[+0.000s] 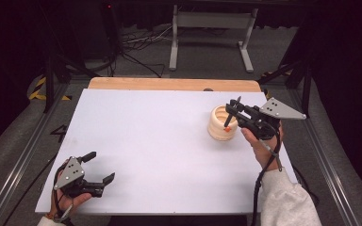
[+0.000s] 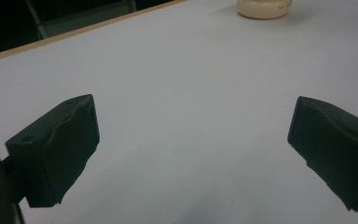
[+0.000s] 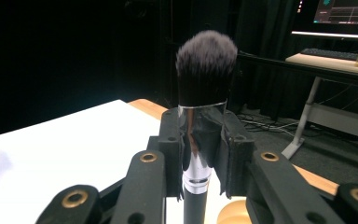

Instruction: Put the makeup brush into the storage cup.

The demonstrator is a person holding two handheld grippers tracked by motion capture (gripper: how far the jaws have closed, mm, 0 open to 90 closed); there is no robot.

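Observation:
My right gripper (image 1: 232, 109) is shut on a makeup brush (image 3: 206, 65) with dark bristles, a silver ferrule and a black handle. The brush stands upright, bristles up, and its orange lower end (image 1: 227, 127) hangs at the mouth of a ribbed pale wooden cup (image 1: 219, 128) on the right side of the white table (image 1: 160, 141). The jaws clamp the ferrule from both sides, with the cup's rim (image 3: 233, 215) just below them. My left gripper (image 1: 102, 166) rests at the table's near left corner, open and with nothing between its fingers. In the left gripper view the cup (image 2: 264, 7) stands far off.
A wooden strip (image 1: 169, 84) borders the table's far edge. Beyond it a grey metal stand (image 1: 212, 28) and loose cables (image 1: 141, 52) lie on the floor. Metal rails run along both sides. A desk with a monitor (image 3: 345, 14) stands behind the right side.

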